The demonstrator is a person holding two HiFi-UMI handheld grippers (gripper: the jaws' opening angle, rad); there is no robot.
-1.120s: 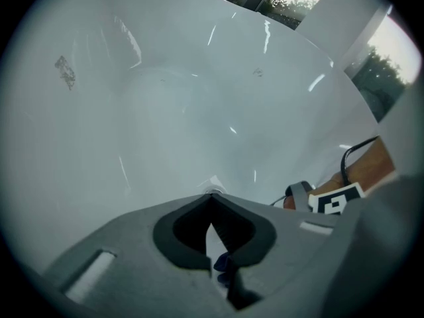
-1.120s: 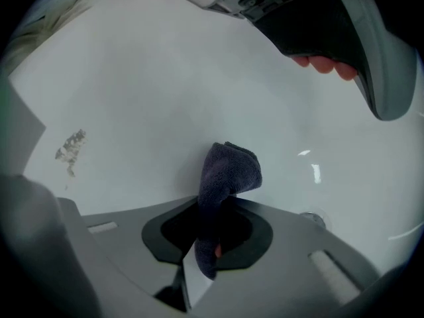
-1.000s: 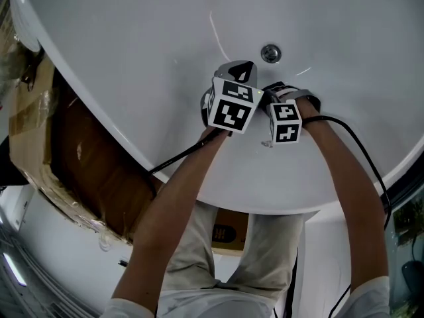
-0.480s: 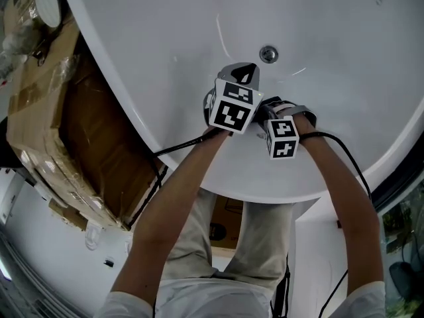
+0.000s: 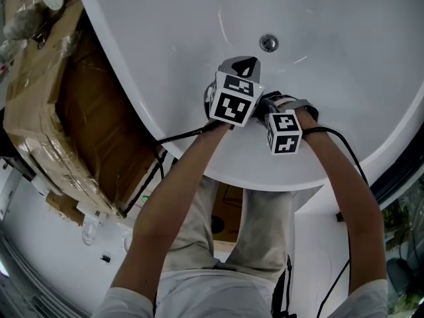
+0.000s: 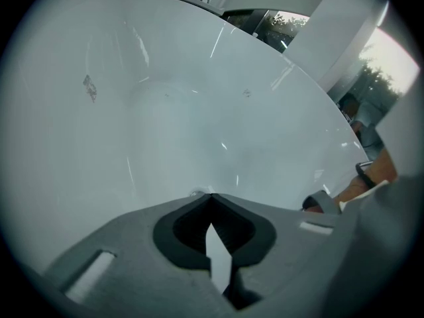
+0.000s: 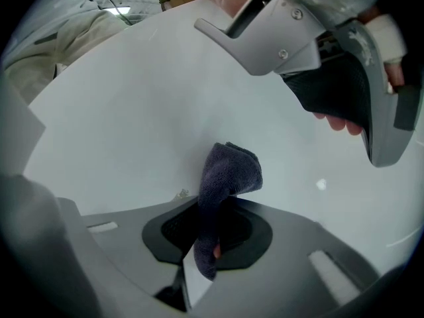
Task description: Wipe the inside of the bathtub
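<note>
Left gripper [image 6: 211, 204]: grey plastic shell, black ribbed pads [image 6: 177, 229], white slot marks either side of the jaws. Two screws [image 7: 283, 53] on its side plate. Right gripper [image 7: 212, 217]: same grey shell, black pads. Behind each, a white cube [image 5: 232, 105] with black square markers. Black cables [image 5: 182, 136] trail back. White short sleeves [image 5: 129, 307], beige trousers [image 5: 192, 244].

Left gripper [image 5: 240, 68] beside right gripper [image 7: 215, 211], cloth [image 7: 228, 171] in it, inside bathtub [image 5: 165, 32]; drain [image 5: 268, 43] beyond.

Glossy smooth bathtub [image 5: 344, 58]; fuzzy dark cloth [image 7: 225, 177].
</note>
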